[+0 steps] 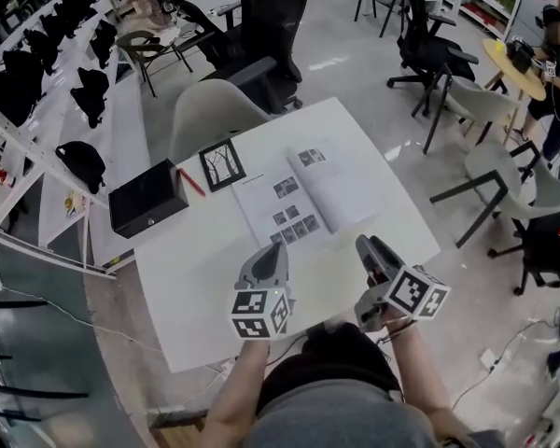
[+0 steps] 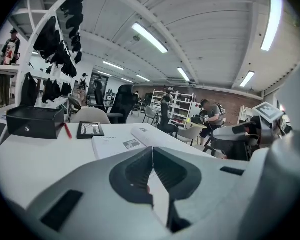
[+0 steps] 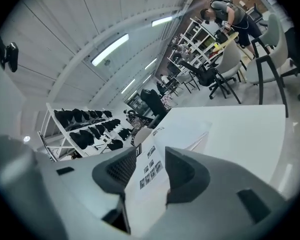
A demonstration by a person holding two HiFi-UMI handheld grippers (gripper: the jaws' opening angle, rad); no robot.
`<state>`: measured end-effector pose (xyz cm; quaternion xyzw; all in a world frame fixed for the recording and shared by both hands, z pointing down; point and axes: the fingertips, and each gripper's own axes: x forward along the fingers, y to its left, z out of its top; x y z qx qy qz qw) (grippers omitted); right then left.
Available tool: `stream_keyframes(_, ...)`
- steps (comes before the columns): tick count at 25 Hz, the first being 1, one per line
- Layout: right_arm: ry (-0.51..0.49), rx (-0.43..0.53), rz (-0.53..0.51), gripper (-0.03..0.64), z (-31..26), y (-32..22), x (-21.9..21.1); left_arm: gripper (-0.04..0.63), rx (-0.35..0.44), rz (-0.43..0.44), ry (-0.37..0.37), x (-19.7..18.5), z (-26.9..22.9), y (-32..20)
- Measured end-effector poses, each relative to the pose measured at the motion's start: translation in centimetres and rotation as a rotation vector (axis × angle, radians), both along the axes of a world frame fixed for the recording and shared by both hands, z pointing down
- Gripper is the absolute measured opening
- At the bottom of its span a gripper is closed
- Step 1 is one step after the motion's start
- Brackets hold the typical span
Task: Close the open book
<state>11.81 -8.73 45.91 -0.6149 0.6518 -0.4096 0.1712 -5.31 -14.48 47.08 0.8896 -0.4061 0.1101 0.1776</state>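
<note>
Open book noted flat, spine 11-to-5 o'clock; free counter at 7. Left tool pressed together, right tool spread.

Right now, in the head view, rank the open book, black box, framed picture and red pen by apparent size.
Largest to smallest: open book, black box, framed picture, red pen.

Open book, flat, face-up on the white table, small photos on its pages.
</note>
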Motion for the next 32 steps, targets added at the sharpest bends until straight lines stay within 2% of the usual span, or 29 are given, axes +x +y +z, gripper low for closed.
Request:
stream_keyframes(7, -0.014, -0.044, 0.028, 0.179, 1.7, -0.7, 0.8, 0.008, -0.023, 0.028, -0.016, 1.2, 0.8, -0.8)
stream_keyframes(23, -0.187, -0.137, 0.056, 0.186, 6.5, -3.8, 2.1, 0.008, -0.100, 0.058, -0.058, 3.6, 4.0, -3.0)
stream_keyframes(32, -0.288, -0.176, 0.058, 0.206, 8.0, -5.0, 1.9, 0.008, -0.128, 0.017, -0.085, 3.8, 5.5, -4.3)
